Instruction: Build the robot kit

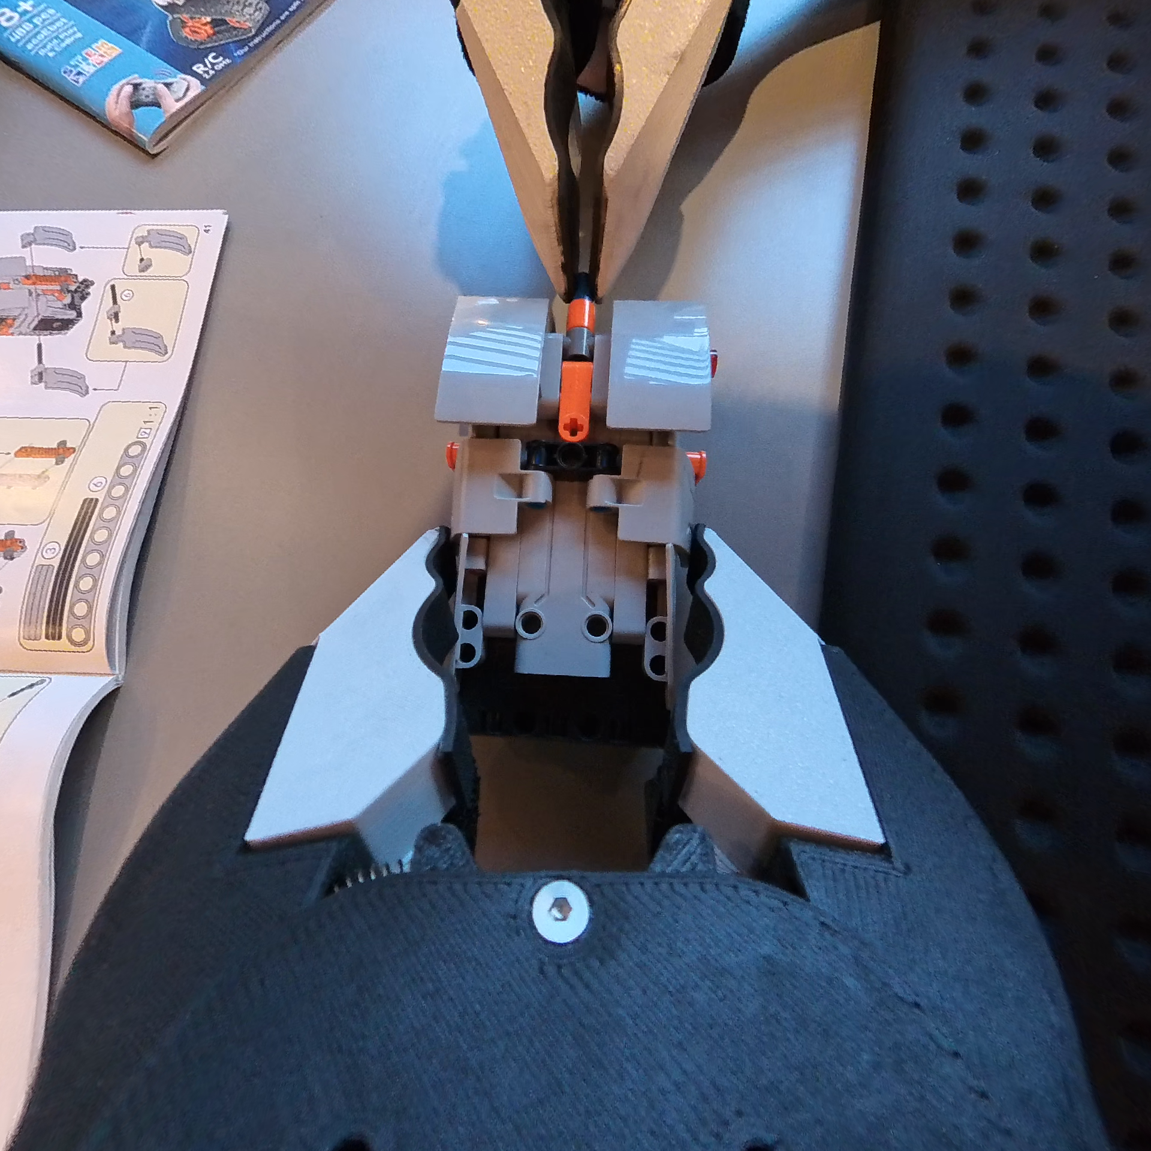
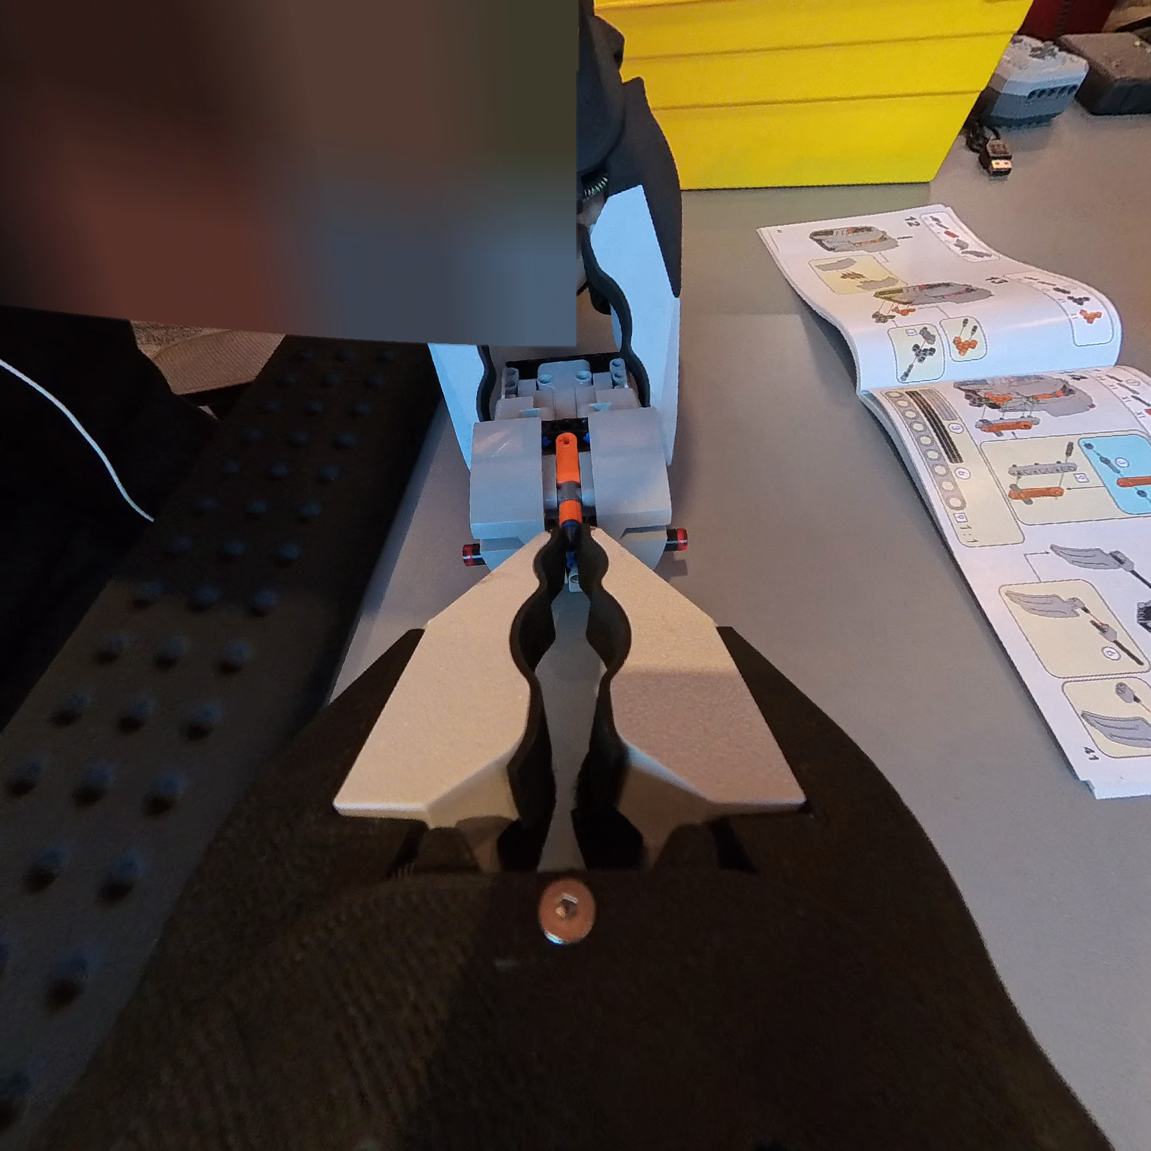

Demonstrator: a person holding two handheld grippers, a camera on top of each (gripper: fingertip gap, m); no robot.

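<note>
A grey brick model (image 1: 570,498) with orange and black parts stands on the grey table (image 1: 311,436). My left gripper (image 1: 567,560) is shut on the model's near end, one finger on each side. My right gripper (image 1: 579,289) comes in from the far side, shut on the tip of a thin black axle (image 1: 582,283) that runs through orange bushes (image 1: 576,392) between the two curved grey panels. In the right wrist view my right gripper (image 2: 570,537) pinches the axle (image 2: 569,534) at the model (image 2: 567,473), and the left gripper's white fingers (image 2: 648,311) clasp the far end.
An open instruction booklet (image 1: 93,436) lies left of the model; it also shows in the right wrist view (image 2: 1009,473). A second blue booklet (image 1: 143,56) lies at the far left. A dark studded mat (image 1: 1009,436) runs along one side. A yellow bin (image 2: 809,93) and grey parts (image 2: 1034,75) stand behind. Across from one pair of fingers to the other is roughly 7 centimetres.
</note>
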